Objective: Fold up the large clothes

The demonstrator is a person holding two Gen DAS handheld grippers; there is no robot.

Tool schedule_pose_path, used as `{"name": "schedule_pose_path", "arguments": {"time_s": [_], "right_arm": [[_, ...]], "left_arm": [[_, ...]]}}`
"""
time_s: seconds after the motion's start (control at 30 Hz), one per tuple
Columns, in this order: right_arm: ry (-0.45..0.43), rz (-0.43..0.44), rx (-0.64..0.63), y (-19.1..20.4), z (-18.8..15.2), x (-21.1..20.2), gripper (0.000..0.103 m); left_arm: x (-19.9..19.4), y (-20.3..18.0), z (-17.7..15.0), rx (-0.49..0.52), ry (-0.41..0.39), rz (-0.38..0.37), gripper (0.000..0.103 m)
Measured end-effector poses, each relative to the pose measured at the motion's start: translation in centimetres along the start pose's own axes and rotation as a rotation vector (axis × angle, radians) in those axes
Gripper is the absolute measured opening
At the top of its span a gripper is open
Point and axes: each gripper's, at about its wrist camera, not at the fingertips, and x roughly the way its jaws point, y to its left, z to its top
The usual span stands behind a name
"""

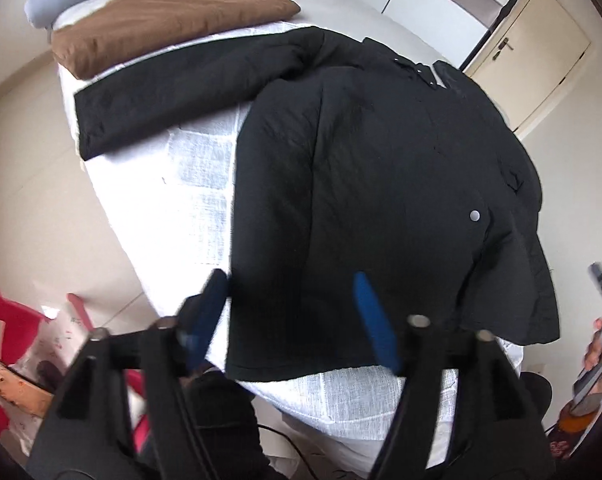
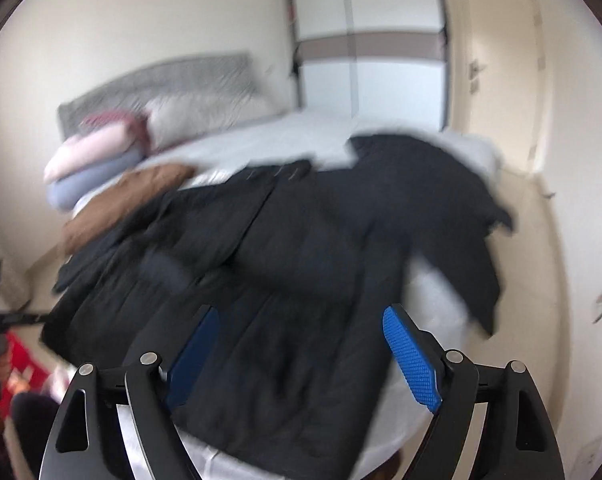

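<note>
**Both grippers open over the jacket**

Two grippers, neither holding anything. My left gripper (image 1: 289, 280) hovers above the hem of the black jacket (image 1: 381, 184), fingers spread apart. My right gripper (image 2: 301, 320) is spread wide too, above the jacket (image 2: 301, 264). Jacket lies flat on the bed (image 1: 197, 200), one sleeve (image 1: 173, 92) stretched out toward the brown pillow (image 1: 161, 24) beside it. Right view's blurry.
</note>
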Motion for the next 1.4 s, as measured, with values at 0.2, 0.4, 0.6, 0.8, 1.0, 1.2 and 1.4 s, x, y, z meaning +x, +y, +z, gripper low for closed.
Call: {"name": "schedule_pose_path", "arguments": {"time_s": [0.2,0.4,0.6,0.8,1.0,1.2,1.4], "right_arm": [[0.191,-0.07,0.129,-2.6,-2.7,5.6,0.085],[0.416,0.089,0.377,-6.1,-6.5,10.1,0.043],[0.28,0.186,0.347,-5.7,-3.1,5.3,0.009],[0.104,0.003,0.354,-11.2,2.2,-0.9,0.009],[0.289,-0.207,0.285,-12.6,-1.9,3.1,0.029],[0.256,-0.21,0.203,-10.6,-3.5,1.6,0.051],[0.231,-0.049,0.065,-6.2,-3.4,-0.4,0.065]], "left_arm": [[1.1,2.0,0.0,-0.022,0.04,0.004,0.069],[5.2,2.8,-0.5,-0.055,0.192,-0.147,0.064],[1.5,-1.1,-0.9,-0.024,0.153,-0.345,0.008],[-6.8,-3.1,-1.4,0.03,0.065,-0.505,0.01],[-2.9,-4.9,-6.0,0.304,0.154,0.081,0.039],[-4.8,-8.6,-8.5,0.45,0.028,0.065,0.074],[-4.5,-14.5,-12.6,0.716,0.004,-0.052,0.08]]}}
